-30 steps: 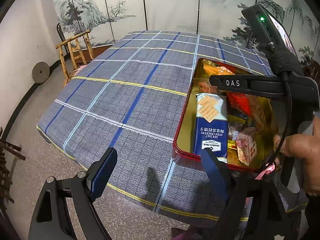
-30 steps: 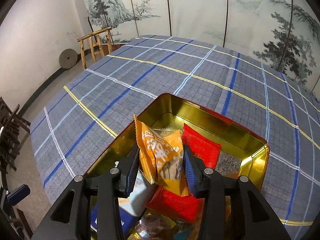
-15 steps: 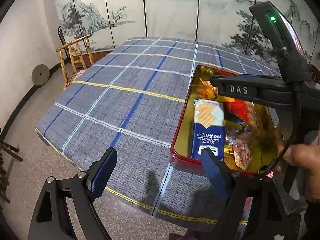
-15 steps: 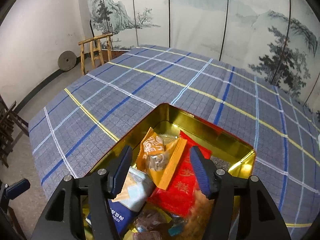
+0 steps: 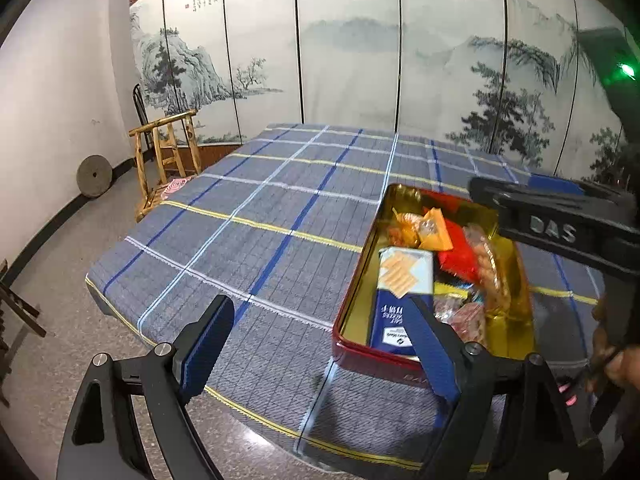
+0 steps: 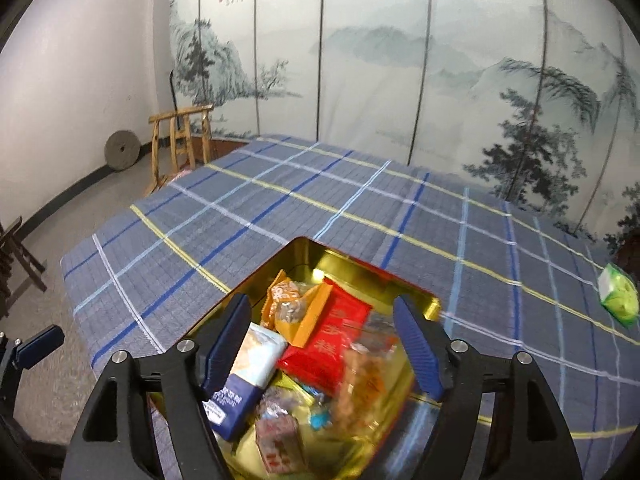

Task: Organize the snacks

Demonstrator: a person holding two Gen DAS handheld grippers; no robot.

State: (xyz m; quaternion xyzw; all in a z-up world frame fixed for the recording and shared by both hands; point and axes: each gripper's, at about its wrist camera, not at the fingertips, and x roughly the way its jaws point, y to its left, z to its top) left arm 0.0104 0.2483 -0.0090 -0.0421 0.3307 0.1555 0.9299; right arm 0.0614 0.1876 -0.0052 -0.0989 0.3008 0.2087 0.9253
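Observation:
A red tin with a gold inside (image 5: 352, 312) (image 6: 416, 300) sits on the plaid tablecloth near the front edge. It holds a blue cracker box (image 5: 400, 296) (image 6: 244, 376), an orange packet (image 5: 434, 232) (image 6: 298, 312), a red packet (image 6: 332, 336) and several small snacks. My right gripper (image 6: 324, 344) is open and empty, raised above the tin. Its body shows in the left wrist view (image 5: 560, 224). My left gripper (image 5: 316, 348) is open and empty, in front of the table's near edge. A green packet (image 6: 618, 300) lies alone on the cloth at far right.
The table (image 5: 280, 208) is covered by a blue plaid cloth. A wooden chair (image 5: 168, 160) stands at the table's far left corner, a round stone disc (image 5: 94, 176) leans on the wall, and a painted folding screen (image 5: 360, 60) stands behind.
My right gripper opened and let the orange packet drop into the tin, then lifted and pulled back. My left gripper also drew back from the table.

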